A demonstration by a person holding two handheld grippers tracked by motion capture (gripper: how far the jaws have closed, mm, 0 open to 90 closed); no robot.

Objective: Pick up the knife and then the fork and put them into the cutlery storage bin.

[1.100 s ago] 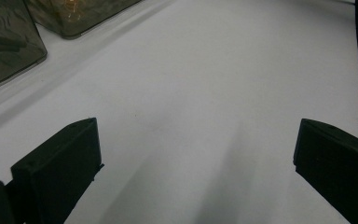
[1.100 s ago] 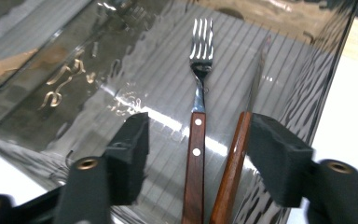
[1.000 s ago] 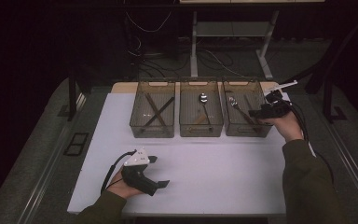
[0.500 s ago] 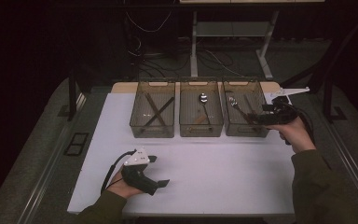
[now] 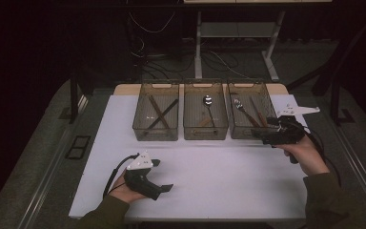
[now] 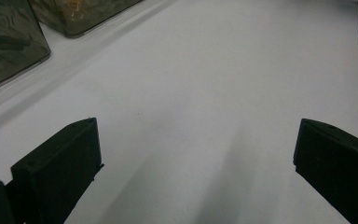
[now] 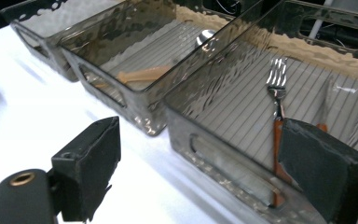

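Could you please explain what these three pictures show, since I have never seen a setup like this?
A person sits at a white table holding a handheld two-jaw gripper in each hand. One picture looks down from above; the others come from cameras riding on each gripper.

Three clear bins stand in a row: the left bin holds crossed sticks, the middle bin a spoon, the right bin a fork.

The left gripper rests open, empty. The right gripper, beside the right bin, has just been opening, empty too.
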